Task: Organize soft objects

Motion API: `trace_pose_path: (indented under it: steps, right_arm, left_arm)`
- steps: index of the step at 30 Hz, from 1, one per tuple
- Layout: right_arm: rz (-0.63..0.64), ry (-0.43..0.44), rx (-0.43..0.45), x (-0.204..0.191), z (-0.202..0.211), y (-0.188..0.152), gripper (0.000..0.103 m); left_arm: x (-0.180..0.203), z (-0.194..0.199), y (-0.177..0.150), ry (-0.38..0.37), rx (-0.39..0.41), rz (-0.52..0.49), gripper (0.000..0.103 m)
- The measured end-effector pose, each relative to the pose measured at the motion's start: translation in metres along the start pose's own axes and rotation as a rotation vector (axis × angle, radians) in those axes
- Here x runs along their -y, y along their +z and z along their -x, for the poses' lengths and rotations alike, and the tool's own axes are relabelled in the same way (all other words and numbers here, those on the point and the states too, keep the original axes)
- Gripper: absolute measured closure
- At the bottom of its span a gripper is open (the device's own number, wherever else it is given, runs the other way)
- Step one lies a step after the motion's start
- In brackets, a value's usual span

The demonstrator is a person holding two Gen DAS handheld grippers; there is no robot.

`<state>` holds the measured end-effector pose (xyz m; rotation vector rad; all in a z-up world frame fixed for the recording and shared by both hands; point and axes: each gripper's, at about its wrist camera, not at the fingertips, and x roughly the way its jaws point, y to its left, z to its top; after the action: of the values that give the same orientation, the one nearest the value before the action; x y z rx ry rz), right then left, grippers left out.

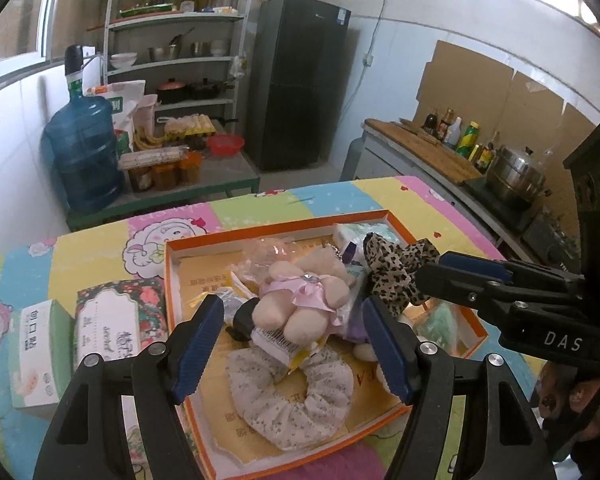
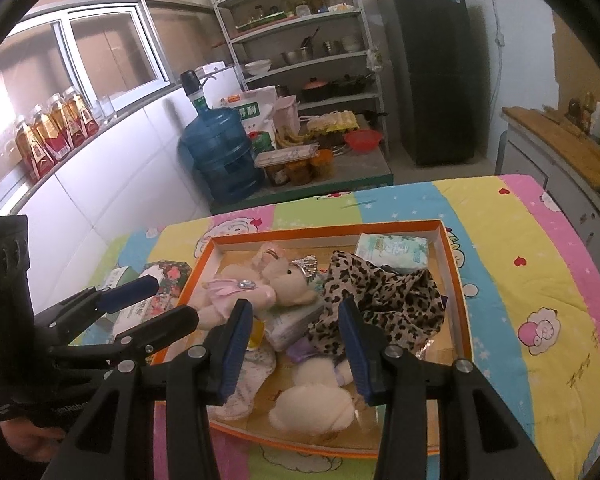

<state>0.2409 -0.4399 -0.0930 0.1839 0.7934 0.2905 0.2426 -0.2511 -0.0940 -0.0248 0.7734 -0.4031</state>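
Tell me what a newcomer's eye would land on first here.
The orange-rimmed box in the middle of the bright patchwork tablecloth, heaped with soft things: a cream teddy bear in a pink dress toward its left, a leopard-print cloth to the bear's right. Behind, a blue water jug stands by the wall.

Your tray [image 2: 456, 280] is crowded with soft items; bare cloth [image 2: 520, 240] right of it gives clear passage.

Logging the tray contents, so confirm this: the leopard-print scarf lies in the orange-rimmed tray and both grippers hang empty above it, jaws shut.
Wrong on the jaws: left gripper and right gripper stand open, as each wrist view shows. The leopard-print scarf does lie in the orange-rimmed tray.
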Motion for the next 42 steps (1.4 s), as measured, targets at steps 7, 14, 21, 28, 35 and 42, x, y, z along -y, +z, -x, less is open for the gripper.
trace_pose_path:
  steps: [7, 14, 21, 28, 35, 42]
  right_arm:
    - [-0.015, -0.038, 0.023, -0.017, 0.016, -0.008, 0.058]
    - [-0.019, -0.079, 0.046, -0.032, 0.030, -0.013, 0.058]
    - [-0.022, -0.109, 0.060, -0.047, 0.043, -0.021, 0.058]
    - [-0.017, -0.118, 0.067, -0.065, 0.052, -0.031, 0.058]
    - [-0.010, -0.120, 0.073, -0.088, 0.061, -0.044, 0.058]
    - [0.003, -0.122, 0.078, -0.110, 0.070, -0.056, 0.058]
  left_arm:
    - [-0.005, 0.019, -0.005, -0.026, 0.017, -0.022, 0.029]
    - [-0.010, 0.031, -0.008, -0.061, 0.027, -0.039, 0.029]
    - [-0.015, 0.045, -0.014, -0.089, 0.039, -0.052, 0.029]
    - [-0.025, 0.064, -0.024, -0.101, 0.049, -0.047, 0.029]
    - [-0.036, 0.085, -0.038, -0.101, 0.060, -0.044, 0.029]
    - [-0.048, 0.104, -0.052, -0.103, 0.071, -0.030, 0.029]
